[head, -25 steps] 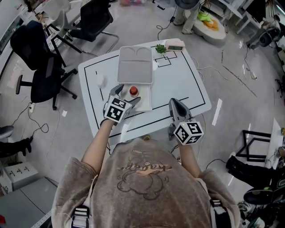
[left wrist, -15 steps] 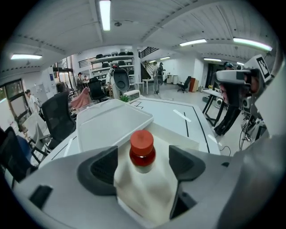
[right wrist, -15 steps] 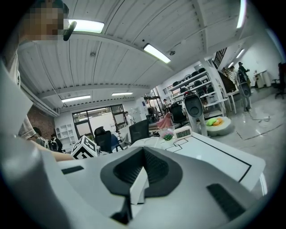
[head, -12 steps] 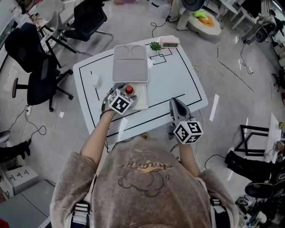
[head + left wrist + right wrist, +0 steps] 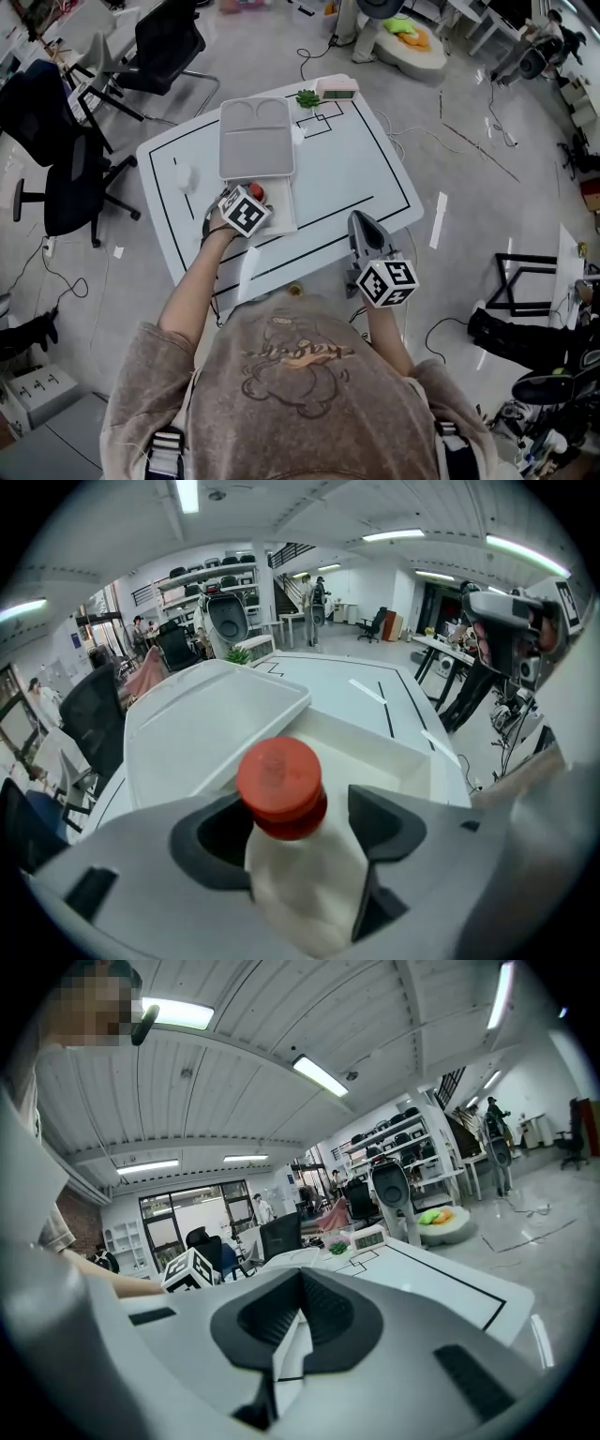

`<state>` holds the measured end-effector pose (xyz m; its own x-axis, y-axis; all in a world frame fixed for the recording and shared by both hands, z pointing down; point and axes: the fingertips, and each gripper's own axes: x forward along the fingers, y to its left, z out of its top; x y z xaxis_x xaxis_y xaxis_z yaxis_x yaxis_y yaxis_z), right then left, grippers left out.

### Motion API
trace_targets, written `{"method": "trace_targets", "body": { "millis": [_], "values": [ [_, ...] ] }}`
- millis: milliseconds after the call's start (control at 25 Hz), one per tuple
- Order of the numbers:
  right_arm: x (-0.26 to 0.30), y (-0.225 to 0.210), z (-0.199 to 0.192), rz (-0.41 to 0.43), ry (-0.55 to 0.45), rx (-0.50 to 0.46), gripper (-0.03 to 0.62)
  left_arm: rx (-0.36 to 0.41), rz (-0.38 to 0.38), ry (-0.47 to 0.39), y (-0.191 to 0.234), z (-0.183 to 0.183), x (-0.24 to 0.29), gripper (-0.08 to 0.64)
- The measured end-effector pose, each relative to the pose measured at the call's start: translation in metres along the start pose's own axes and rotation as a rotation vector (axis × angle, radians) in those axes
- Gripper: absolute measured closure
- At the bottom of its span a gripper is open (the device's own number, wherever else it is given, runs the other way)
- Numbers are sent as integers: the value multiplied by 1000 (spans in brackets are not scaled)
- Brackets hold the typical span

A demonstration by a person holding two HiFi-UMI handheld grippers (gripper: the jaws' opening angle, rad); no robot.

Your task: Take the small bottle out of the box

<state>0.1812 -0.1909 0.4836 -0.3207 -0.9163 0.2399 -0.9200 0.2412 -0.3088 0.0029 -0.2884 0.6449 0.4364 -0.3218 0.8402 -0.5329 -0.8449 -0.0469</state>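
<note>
The left tool points steeply down into the open white box. Its jaws have just been closing, and the small bottle stands between them: both pads meet the white body below the shoulder, so the tool grips it. The bottle's red cap rises just above the jaw tips; marks moulded on the cap's top are too blurred to read. The bottle is inside the box, at the end nearest this tool. The box's flat lid lies open just beyond the tips and to their left. The right tool hovers over the near edge of the worktop, well apart from the box, with its jaws closed together on nothing. At the worktop's far edge, ahead of both tools, sits a digital clock with digits too small to read.
</note>
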Motion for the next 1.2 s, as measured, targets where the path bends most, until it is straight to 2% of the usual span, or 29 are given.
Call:
{"method": "trace_targets", "body": {
  "millis": [240, 640, 880, 1200],
  "values": [
    [-6, -3, -1, -24, -8, 6, 595, 12, 53, 23, 8, -4, 1, 331],
    [-17, -11, -1, -61, -18, 15, 595, 13, 58, 13, 8, -1, -2, 334],
    [-20, -12, -5, -61, -12, 17, 595, -6, 66, -50, 8, 10, -18, 336],
    [-17, -9, -6, -41, -5, 16, 595, -38, 89, -175, 6, 35, -57, 336]
  ]
}}
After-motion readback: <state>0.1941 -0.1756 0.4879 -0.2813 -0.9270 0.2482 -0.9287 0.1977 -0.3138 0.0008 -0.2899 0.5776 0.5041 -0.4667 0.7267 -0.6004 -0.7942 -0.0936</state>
